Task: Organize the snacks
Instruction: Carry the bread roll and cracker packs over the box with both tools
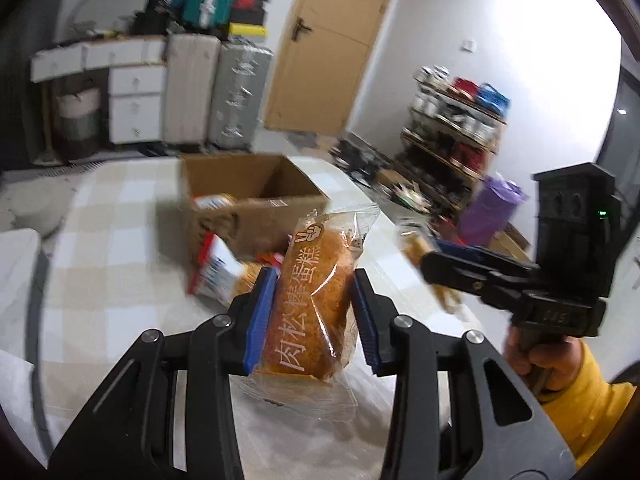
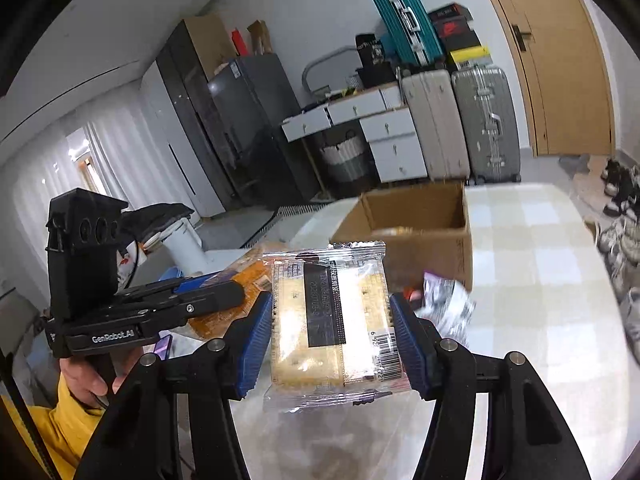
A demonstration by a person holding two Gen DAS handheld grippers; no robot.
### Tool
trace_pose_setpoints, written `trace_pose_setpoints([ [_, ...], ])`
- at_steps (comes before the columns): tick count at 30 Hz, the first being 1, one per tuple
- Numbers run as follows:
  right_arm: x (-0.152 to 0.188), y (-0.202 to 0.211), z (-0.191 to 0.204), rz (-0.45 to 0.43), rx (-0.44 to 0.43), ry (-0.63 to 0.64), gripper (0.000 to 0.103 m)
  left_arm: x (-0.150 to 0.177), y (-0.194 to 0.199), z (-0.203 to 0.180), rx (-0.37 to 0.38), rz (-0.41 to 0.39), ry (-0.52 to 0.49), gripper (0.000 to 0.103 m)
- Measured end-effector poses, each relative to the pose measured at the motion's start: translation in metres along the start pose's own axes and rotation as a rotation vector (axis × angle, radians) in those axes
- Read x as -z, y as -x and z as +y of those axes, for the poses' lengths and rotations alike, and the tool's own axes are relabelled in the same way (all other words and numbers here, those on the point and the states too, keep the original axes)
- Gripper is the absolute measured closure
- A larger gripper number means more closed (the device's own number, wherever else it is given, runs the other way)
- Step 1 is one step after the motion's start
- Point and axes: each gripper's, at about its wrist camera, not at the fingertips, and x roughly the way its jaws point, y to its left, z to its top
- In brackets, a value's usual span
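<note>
Checked tablecloth (image 2: 532, 264) carries an open cardboard box (image 2: 416, 220) as both grippers hover before it. Left gripper (image 1: 314, 316) clamps a meat-floss cake (image 1: 316, 300); right gripper (image 2: 330, 340) pinches a cracker pack (image 2: 332, 320). Slick wrappers may slip and miss the box.

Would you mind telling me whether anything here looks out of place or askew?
A red-and-white snack packet leans tilted against the cardboard box rather than lying inside it. Nothing looks spilled or damaged.
</note>
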Motion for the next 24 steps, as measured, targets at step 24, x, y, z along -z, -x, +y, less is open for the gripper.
trace_pose_setpoints([
  [24, -0.122, -0.029, -0.009, -0.097, 0.006, 0.108, 0.044, -0.117, -0.020, 0.038, -0.100, -0.052, 0.011, 0.067],
])
